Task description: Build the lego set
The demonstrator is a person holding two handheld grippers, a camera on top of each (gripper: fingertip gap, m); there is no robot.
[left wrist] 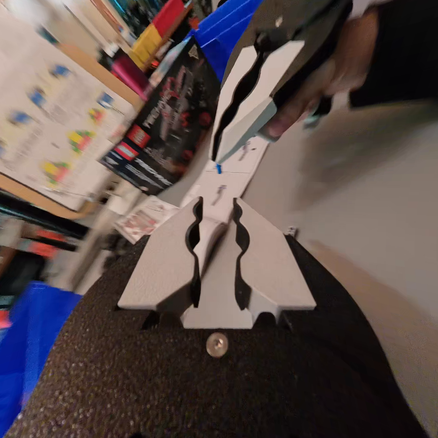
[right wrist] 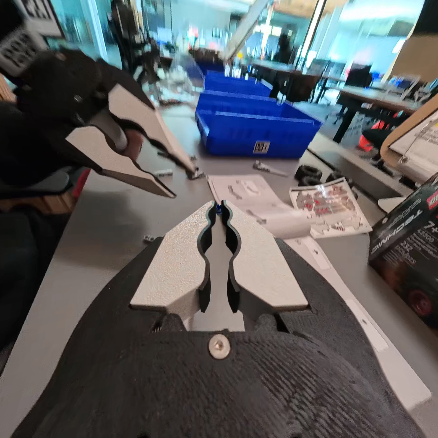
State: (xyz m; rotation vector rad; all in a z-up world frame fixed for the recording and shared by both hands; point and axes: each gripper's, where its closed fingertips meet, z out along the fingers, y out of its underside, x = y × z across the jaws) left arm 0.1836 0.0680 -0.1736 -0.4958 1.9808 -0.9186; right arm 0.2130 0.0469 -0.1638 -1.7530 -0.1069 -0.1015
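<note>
Right gripper (right wrist: 219, 205) pinching blue pin (right wrist: 218, 209) | left gripper (left wrist: 218, 201) agape | printed set box (right wrist: 407, 265)

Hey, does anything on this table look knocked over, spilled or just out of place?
Nothing looks broken or spilled. The dark cardboard set box lies tipped on its side at the grey table's right edge. Small grey pieces lie loose before the blue plastic bin. The right gripper pinches a tiny blue piece.

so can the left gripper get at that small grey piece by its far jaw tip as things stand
Probably yes. The left gripper is open and empty, one jaw tip right beside the grey piece on the bare table. Nothing lies between them. The right gripper, shut on a blue pin, sits clear.
</note>
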